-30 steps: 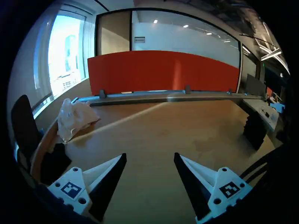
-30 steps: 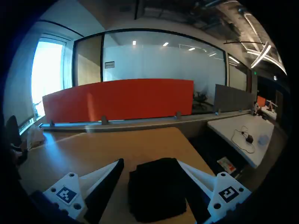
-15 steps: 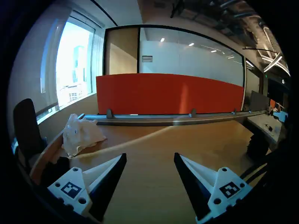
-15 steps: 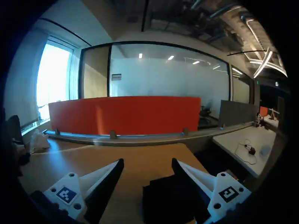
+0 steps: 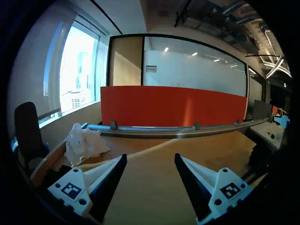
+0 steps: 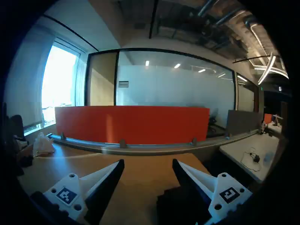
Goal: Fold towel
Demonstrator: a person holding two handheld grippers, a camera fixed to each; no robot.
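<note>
A dark folded towel stack [image 6: 179, 204] lies on the wooden table [image 6: 142, 176] low in the right gripper view, partly behind the right finger. My right gripper [image 6: 148, 162] hovers above and in front of it, open and holding nothing. In the left gripper view, my left gripper [image 5: 150, 157] is open over bare tabletop [image 5: 153, 180], nothing between its fingers. A dark stack [image 5: 259, 157] shows at the table's far right edge. A crumpled white cloth or bag [image 5: 84, 144] rests at the table's left back; the same white bundle [image 6: 42, 144] appears far left in the right gripper view.
An orange divider panel [image 5: 172, 107] on a metal rail [image 5: 161, 130] closes the table's far side. A dark chair back [image 5: 25, 127] stands at the left by the window. A white neighbouring desk [image 6: 251, 150] with a cable lies to the right, across a gap.
Both grippers have tilted up and lifted: the table sank lower in both views and more ceiling shows. The dark stack slid toward the bottom of the right gripper view. Both stayed open.
</note>
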